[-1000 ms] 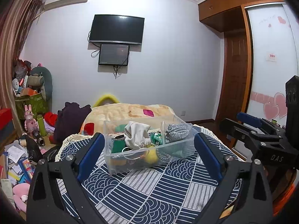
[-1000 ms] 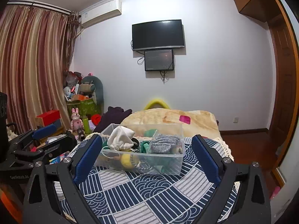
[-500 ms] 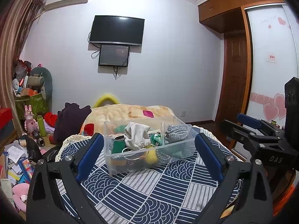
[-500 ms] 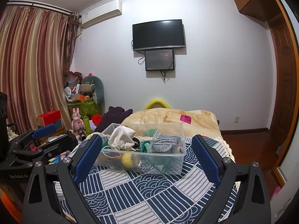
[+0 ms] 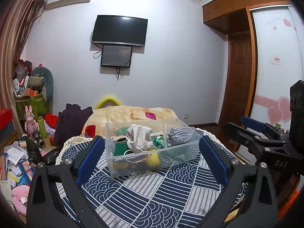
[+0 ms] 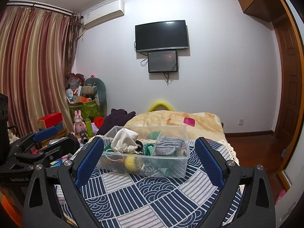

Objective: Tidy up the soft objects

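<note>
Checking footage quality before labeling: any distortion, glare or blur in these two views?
Left wrist view: strong fisheye bending of the wardrobe, dark corners, faint glare on the TV; clear box sharp. Right wrist view: the same bowing at the curtains; box contents sharp, no motion blur.

Home bedroom: bed, curtains, wall-mounted TV.

A navy-and-grey patterned cloth covers the surface, and a clear plastic bin sits directly on it.
</note>
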`<state>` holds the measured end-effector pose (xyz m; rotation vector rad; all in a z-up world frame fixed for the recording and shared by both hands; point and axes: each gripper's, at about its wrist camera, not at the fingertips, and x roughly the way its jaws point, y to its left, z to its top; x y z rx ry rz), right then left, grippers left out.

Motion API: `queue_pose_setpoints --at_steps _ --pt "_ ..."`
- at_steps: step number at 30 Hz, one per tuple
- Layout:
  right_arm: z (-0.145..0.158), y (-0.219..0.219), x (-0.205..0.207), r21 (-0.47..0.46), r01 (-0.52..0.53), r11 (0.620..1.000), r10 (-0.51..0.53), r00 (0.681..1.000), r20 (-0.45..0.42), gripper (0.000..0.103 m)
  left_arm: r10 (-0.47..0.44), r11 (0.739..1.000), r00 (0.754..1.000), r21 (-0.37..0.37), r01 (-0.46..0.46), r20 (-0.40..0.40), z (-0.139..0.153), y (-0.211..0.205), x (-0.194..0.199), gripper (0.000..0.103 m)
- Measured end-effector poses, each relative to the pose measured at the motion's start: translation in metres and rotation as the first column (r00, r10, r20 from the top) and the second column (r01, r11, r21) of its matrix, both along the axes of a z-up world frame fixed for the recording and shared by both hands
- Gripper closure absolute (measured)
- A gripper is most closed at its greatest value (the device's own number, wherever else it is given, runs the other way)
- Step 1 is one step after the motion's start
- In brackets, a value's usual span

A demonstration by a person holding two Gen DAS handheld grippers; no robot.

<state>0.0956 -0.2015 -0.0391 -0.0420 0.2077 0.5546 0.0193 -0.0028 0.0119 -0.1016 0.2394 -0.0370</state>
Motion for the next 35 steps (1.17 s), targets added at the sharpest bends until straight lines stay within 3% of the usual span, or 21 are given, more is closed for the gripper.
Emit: queue_pose_setpoints --at_steps 35 --pt "-0.0041 0.0050 -0.0013 -0.005 -0.006 1.000 0.005 1.000 -0.005 0.007 -0.026 0.999 0.999 -0.025 0.025 -0.023 -0.0004 0.0031 0.0012 0.002"
